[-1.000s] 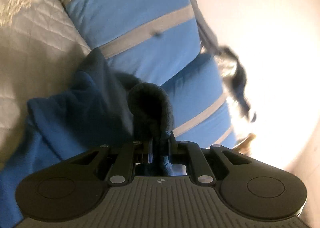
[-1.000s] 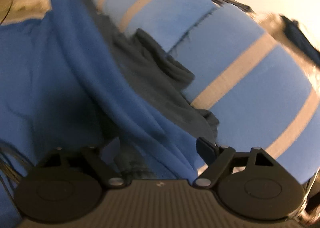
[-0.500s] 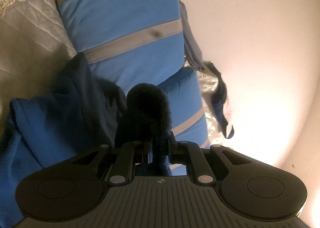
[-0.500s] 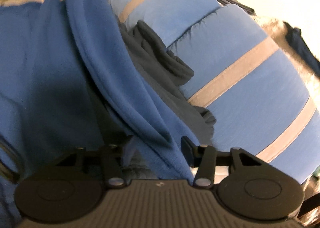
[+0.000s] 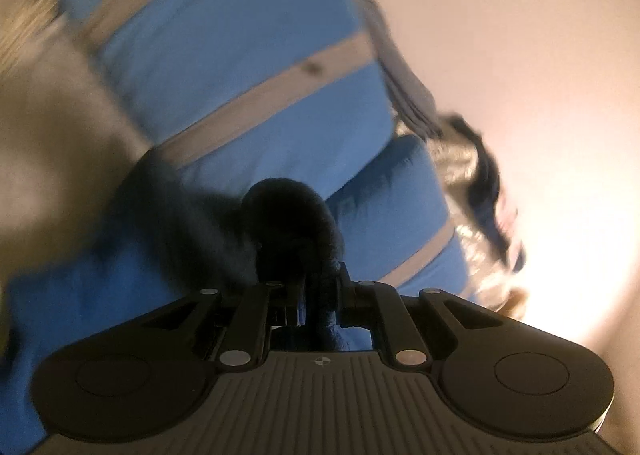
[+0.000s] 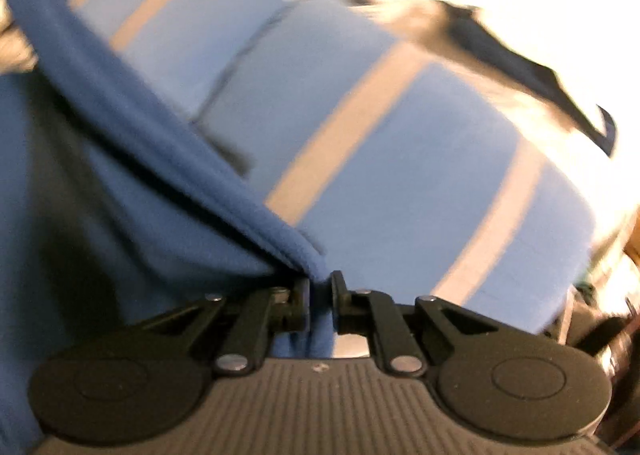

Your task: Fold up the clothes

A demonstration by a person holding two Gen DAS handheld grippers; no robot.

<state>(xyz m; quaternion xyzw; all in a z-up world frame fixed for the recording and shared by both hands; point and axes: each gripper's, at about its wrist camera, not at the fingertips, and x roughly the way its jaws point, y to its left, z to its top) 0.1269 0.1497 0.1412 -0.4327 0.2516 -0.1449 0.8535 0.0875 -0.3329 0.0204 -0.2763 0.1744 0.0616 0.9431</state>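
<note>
The left gripper is pressed together on a dark, fuzzy bunch of the blue garment, which bulges up in a rounded lump just ahead of the fingertips and trails off to the lower left as brighter blue cloth. Beyond it lie blue cushions with pale stripes, and to their right a crumpled dark and grey piece of cloth sits against a bright, washed-out wall; a pale quilted cover fills the left edge, all smeared by blur. No lettering can be read in this view, only a small round mark on the gripper body. In the right wrist view, the right gripper is likewise closed, pinching a folded edge of the blue garment, which runs in a taut ridge from the fingers up to the top left corner and spreads across the left half. The striped blue cushions fill the right, touching the garment's edge. No writing is legible here either.
</note>
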